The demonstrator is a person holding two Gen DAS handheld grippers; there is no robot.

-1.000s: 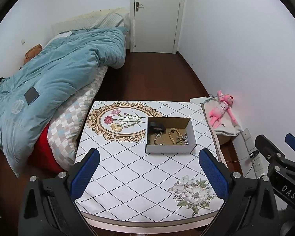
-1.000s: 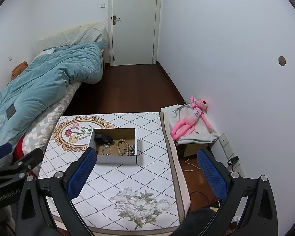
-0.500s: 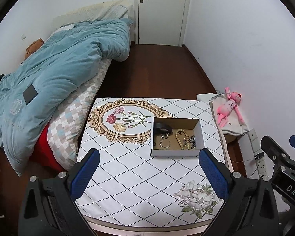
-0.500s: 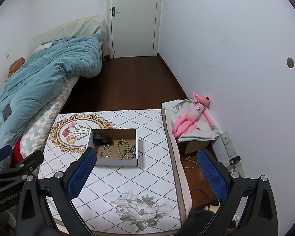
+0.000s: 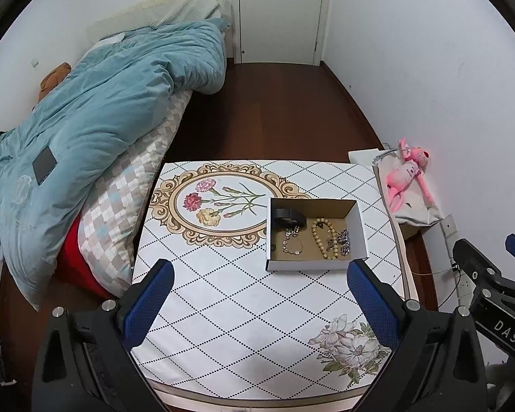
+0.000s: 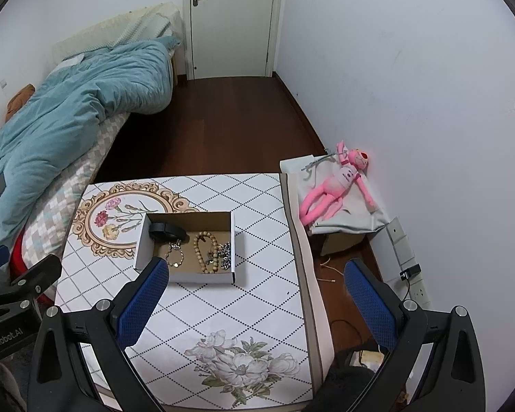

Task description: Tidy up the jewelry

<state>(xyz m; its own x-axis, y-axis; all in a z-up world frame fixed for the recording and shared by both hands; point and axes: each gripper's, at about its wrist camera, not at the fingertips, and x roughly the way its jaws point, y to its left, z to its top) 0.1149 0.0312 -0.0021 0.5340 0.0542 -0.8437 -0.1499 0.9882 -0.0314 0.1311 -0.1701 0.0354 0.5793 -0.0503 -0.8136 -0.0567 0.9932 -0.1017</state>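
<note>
Jewelry, a string of tan wooden beads (image 5: 321,237) and silver chains (image 5: 343,240), lies in a shallow open cardboard box (image 5: 314,264) on the diamond-patterned white table (image 5: 243,309). Nearer, the left gripper (image 5: 257,295) and right gripper (image 6: 254,295) hover above it, blue-padded fingers spread wide and holding nothing. Beyond stand a blue-quilted bed (image 5: 86,110) and a white door (image 5: 279,13).

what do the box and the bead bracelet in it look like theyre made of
Box: likely cardboard, with a matte white outside, a raw brown inside and thin folded walls. Bead bracelet: probably wood, going by its round, dull tan beads, though plastic cannot be ruled out at this size.
</note>
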